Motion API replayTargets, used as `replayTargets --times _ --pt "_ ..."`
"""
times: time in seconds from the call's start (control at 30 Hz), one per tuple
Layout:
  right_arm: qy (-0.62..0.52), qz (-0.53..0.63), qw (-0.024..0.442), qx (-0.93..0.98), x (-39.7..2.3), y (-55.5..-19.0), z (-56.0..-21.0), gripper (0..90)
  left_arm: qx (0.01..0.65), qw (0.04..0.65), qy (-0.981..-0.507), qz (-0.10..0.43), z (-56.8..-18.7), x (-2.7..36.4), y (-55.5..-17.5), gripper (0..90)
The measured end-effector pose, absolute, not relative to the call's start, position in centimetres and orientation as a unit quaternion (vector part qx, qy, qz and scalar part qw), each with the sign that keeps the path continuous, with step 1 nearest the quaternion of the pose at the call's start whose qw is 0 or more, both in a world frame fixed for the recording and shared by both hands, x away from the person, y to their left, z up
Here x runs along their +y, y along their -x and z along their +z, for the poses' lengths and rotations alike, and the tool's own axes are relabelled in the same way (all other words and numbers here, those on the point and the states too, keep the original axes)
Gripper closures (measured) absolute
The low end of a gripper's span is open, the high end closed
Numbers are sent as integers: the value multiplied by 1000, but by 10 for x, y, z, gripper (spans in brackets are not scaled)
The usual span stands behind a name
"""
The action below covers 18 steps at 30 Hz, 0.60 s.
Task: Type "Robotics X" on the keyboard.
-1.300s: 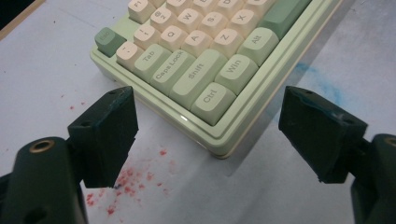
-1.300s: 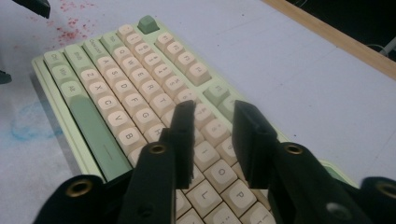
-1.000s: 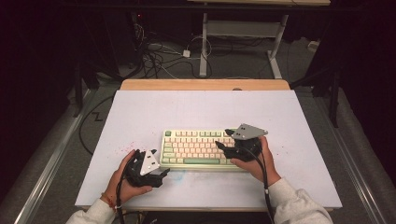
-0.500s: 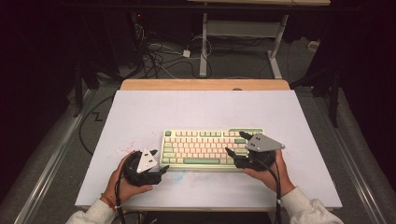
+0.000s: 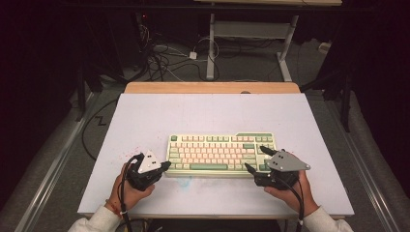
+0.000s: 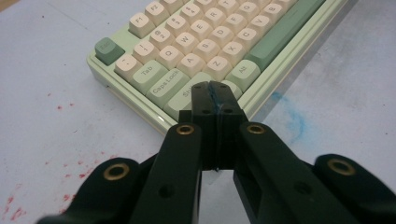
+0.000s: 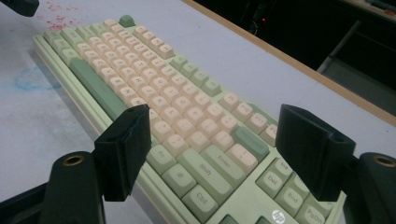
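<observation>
Near the table's [image 5: 145,125] front edge, the left gripper [image 5: 164,166], jaws just pressed together on nothing, touches the keyboard's [image 5: 217,152] left end, while the right gripper [image 5: 256,158] straddles its right end, jaws spread. The keyboard lies flat mid-table; it looks rigid, fairly heavy, smooth-sided, best taken by both short ends.

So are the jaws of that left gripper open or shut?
Shut: the left gripper has its jaws pressed together, nothing between them, at the keyboard corner.
</observation>
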State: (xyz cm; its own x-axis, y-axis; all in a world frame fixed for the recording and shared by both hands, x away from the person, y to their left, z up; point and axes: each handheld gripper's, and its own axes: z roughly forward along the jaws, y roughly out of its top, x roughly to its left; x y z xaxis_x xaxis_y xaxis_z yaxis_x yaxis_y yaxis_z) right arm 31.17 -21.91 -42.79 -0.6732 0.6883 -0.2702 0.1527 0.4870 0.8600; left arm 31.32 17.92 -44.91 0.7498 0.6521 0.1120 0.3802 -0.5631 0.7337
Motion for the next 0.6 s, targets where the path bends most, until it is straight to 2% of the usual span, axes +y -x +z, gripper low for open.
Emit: replayTargets --times 0.17,0.6 --pt "-266 431 307 806 -225 -305 -431 267 291 351 -875 163 -447 170 -318 873" --pt "-264 423 306 811 -226 -296 -438 267 259 332 -896 140 -439 129 -340 873"
